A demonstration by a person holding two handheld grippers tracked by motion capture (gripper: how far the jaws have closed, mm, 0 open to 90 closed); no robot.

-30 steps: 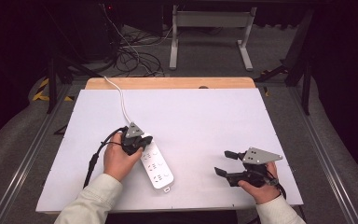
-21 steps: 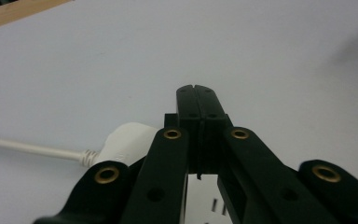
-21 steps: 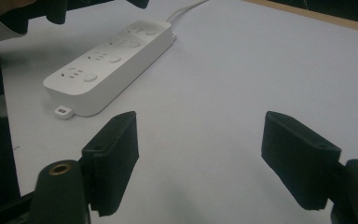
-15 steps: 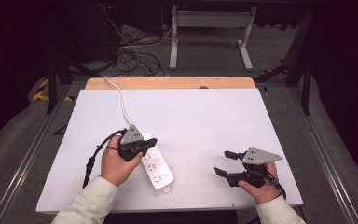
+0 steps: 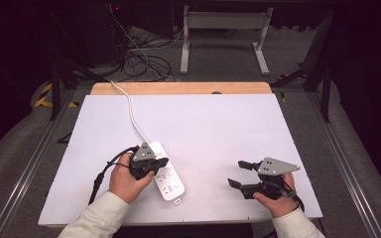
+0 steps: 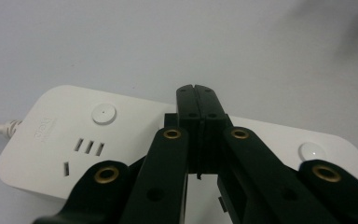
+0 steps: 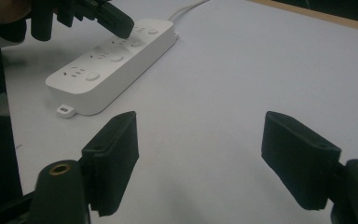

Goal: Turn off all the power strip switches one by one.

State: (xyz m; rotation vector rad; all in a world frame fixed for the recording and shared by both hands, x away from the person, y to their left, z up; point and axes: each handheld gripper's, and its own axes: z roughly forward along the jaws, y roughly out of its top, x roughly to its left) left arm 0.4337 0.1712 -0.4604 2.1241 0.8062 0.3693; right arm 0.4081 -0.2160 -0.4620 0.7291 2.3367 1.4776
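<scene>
Right now the white power strip point(image 5: 162, 171) lies flat on the table point(image 5: 218, 129), and it serves as the landmark for everything else. Its white cord point(image 5: 129, 109) runs from its far end toward the table's wooden back edge.

Directly over the strip's middle, the left tongs point(image 6: 196, 91) are pressed fully together with nothing between them, their joined tip pointing down at the strip's top face between two round switch buttons point(image 6: 103, 113). Whether the tip touches the plastic cannot be told. Well to the right of the strip, the right tongs point(image 7: 200, 154) are spread wide and empty, hovering low over bare table and aimed toward the strip.

Judging from this, the work looks like pressing a switch with the closed tip. The tip sits between buttons rather than on one, so a push from here could land on plain casing and do nothing. An off-centre press could skid off a rounded button, or nudge the light strip sideways, since nothing pins it down. A shift could also drag the cord.

No containers stand near the strip; its sockets are all empty, with no plug in any.
</scene>
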